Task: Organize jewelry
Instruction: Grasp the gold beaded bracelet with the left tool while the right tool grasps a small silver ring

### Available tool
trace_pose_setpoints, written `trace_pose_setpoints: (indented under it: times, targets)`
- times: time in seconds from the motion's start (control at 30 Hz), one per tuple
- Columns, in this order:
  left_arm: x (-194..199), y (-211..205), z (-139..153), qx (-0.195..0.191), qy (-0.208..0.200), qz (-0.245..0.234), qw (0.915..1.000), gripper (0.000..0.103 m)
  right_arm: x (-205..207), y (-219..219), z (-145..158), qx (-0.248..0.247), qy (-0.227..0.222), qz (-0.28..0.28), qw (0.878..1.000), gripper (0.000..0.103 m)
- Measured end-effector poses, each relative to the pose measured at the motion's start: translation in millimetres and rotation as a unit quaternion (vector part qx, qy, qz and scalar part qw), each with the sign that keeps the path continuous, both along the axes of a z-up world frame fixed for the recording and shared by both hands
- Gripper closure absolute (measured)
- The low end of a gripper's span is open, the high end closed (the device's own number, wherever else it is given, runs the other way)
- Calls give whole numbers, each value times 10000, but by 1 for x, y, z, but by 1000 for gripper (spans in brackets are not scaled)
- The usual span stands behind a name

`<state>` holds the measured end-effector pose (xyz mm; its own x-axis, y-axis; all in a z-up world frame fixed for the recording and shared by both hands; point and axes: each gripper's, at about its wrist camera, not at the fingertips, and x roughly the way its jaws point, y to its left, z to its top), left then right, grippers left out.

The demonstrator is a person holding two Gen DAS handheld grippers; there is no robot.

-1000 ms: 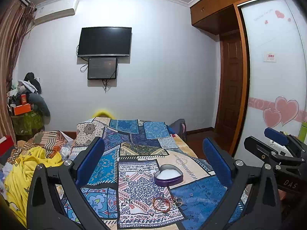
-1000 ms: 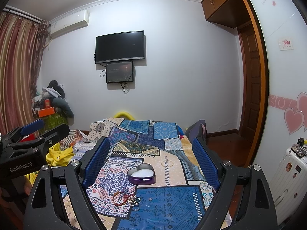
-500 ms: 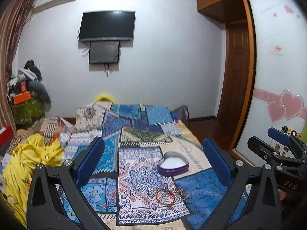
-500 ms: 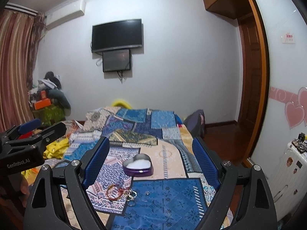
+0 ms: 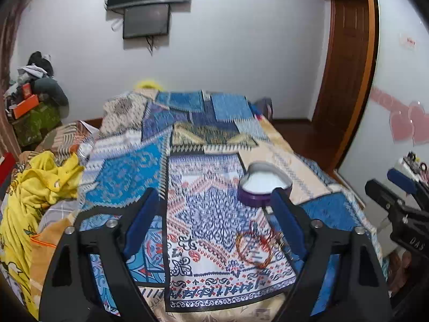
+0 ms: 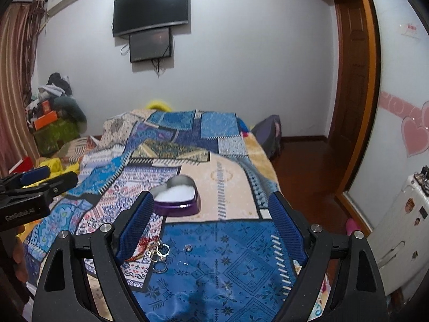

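Observation:
A purple heart-shaped box [image 5: 264,186] with a white lining sits open on the patterned bed cover [image 5: 209,214]; it also shows in the right wrist view [image 6: 178,197]. In front of it lie a red bead bracelet [image 5: 254,249] and some metal rings [image 6: 160,253], with a small stud [image 6: 188,247] to their right. My left gripper [image 5: 214,220] is open and empty above the cover, left of the jewelry. My right gripper [image 6: 211,220] is open and empty above the rings and the stud.
A yellow garment [image 5: 34,187] and piled clothes lie on the bed's left side. A white suitcase [image 6: 399,230] stands at the right by the wardrobe. A backpack [image 6: 268,134] leans at the bed's far right. A television [image 6: 150,10] hangs on the far wall.
Both grippers have tilted down and come closer to the bed. The box and the jewelry look larger and sit nearer the fingers. Both stay open.

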<state>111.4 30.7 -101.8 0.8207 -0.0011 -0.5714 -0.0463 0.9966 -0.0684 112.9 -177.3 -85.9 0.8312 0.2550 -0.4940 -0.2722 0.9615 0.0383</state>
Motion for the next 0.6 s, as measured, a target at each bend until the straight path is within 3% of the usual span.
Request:
trace_pose_setpoints:
  times: [0.3,0.5,0.6]
  targets:
    - [27,0,-47,-180,1035,-378,9937,56,18,3,-31,-84,668,286,9973,56]
    - [37,4,-73,-476,1697,-539,9829,62,24,6,-49,-178,992,397,9941,65]
    - [40,5,-81,-591,1834,-614,9793,65,28,7,-60,-186,1163,498,9918,67]
